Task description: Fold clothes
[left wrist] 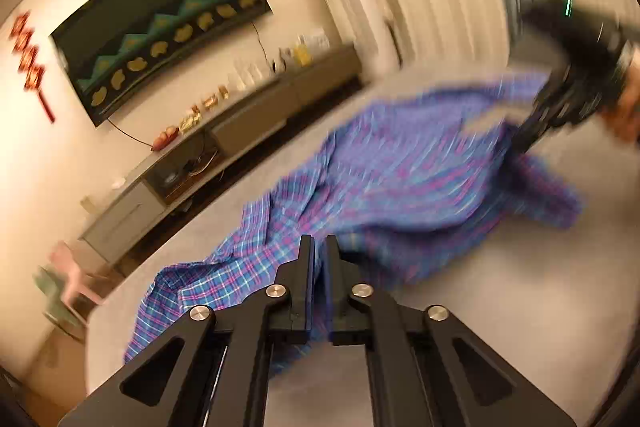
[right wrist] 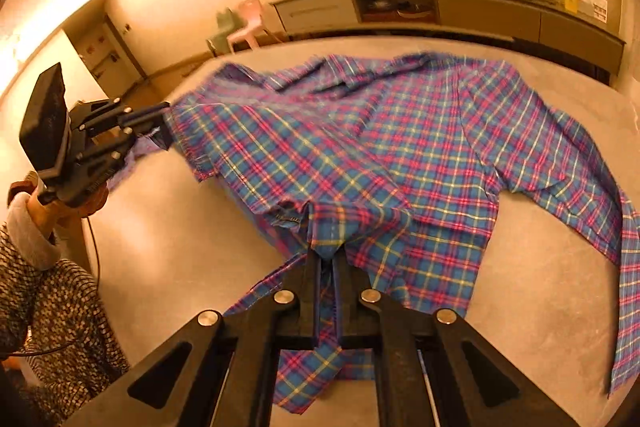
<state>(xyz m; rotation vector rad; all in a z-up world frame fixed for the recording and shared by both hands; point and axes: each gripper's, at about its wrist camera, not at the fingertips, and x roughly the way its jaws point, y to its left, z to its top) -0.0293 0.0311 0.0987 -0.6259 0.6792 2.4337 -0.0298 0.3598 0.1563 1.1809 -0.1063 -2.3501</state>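
Note:
A blue plaid shirt [right wrist: 420,131] with pink and yellow lines lies spread and rumpled on a pale grey table [right wrist: 168,227]. My right gripper [right wrist: 327,255] is shut on a fold of the shirt near its front hem, and cloth hangs down between the fingers. My left gripper [left wrist: 318,247] is shut on the shirt's edge; in the right wrist view the left gripper [right wrist: 162,125] pinches the cloth at the far left and lifts it off the table. The shirt [left wrist: 400,179] looks blurred in the left wrist view, with the right gripper [left wrist: 532,131] holding its far end.
A long low cabinet [right wrist: 480,11] with small items stands along the wall behind the table. A dark wall hanging [left wrist: 160,23] and red decorations hang above it. A pink chair [right wrist: 244,27] stands past the table's far left corner. A person's patterned sleeve [right wrist: 52,291] is at the left.

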